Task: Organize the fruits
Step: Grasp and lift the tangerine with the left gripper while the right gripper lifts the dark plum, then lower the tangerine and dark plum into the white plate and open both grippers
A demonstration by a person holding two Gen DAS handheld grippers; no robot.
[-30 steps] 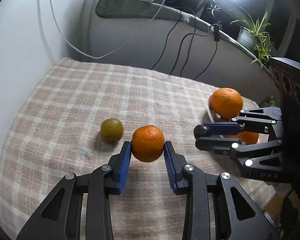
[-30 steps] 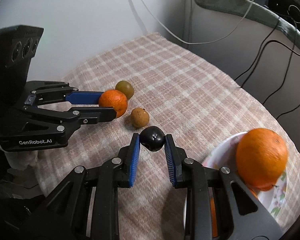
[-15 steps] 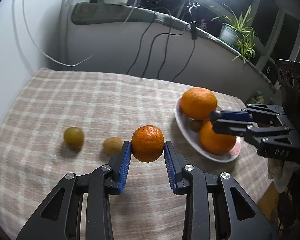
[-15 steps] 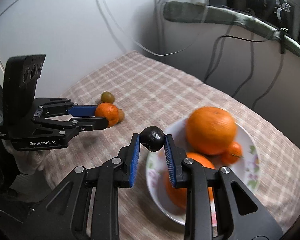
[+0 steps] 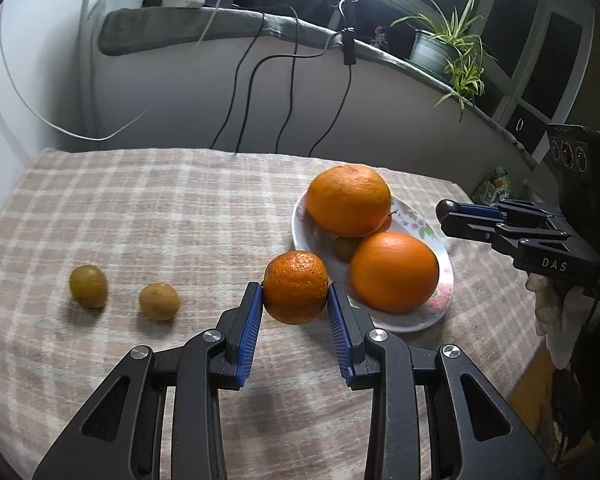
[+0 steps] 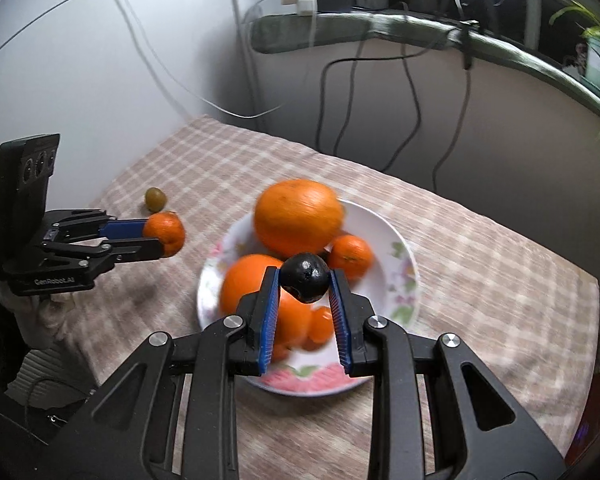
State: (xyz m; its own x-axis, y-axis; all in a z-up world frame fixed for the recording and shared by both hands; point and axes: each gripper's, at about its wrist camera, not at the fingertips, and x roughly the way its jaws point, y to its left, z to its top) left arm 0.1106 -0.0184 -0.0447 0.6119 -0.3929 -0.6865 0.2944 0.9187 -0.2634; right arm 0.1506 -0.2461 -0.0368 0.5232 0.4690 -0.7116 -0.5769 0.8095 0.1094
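Over checked cloth (image 5: 172, 208), left hand-held gripper (image 5: 296, 300) clamping tangerine (image 5: 296, 293).

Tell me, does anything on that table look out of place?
Two small fruits, one greenish and one brownish, lie loose on the checked cloth, apart from the plate holding the oranges. Nothing looks spilled or damaged.

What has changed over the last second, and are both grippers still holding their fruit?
Both carried their fruit toward the plate. The right gripper took the dark fruit from beside the plate to above it; the left gripper brought the small orange up to the plate's near edge. Nothing was let go. The green fruit and brown fruit stayed on the cloth.
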